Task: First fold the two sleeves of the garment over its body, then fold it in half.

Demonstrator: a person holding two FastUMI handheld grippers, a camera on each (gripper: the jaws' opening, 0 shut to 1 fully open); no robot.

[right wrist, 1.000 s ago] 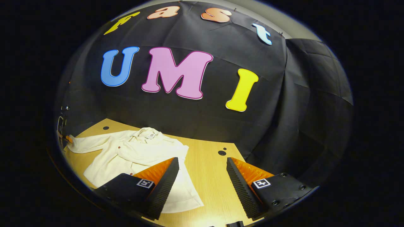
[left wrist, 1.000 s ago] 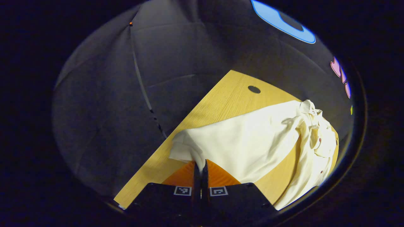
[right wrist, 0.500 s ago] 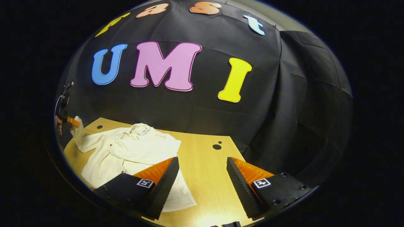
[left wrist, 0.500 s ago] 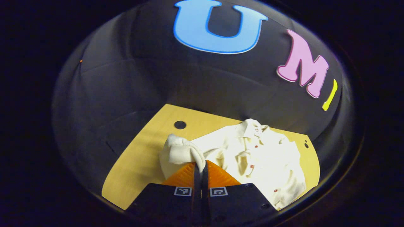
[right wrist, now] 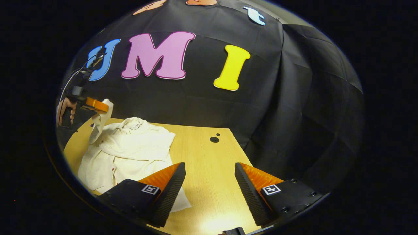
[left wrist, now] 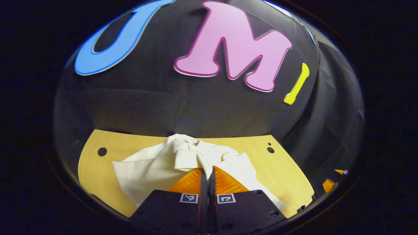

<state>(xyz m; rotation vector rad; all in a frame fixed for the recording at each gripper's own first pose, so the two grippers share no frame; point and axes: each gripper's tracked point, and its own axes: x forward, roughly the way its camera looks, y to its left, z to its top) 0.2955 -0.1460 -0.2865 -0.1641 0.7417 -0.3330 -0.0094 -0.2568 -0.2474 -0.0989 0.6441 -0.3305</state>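
A cream button-up shirt (right wrist: 127,150) lies on the wooden table (right wrist: 209,169). One sleeve lies folded across its chest. My left gripper (left wrist: 207,169) is shut on the cuff of the other sleeve (left wrist: 189,158), which hangs lifted above the shirt's body (left wrist: 143,171). In the right gripper view that left gripper (right wrist: 94,105) is at the far left, held by a hand (right wrist: 63,109), with the sleeve (right wrist: 99,122) dangling from it. My right gripper (right wrist: 209,178) stands open above the table to the right of the shirt, holding nothing.
The table has round cable holes (right wrist: 214,139) (left wrist: 102,151) near its back edge. Black cloth walls close the booth behind and to the right. Bare tabletop lies to the right of the shirt (right wrist: 212,195). A cable (right wrist: 70,81) runs up from the left gripper.
My left gripper has lifted the sleeve and swung it from the table's left side over toward the shirt's body. My right gripper stayed open and rose slightly.
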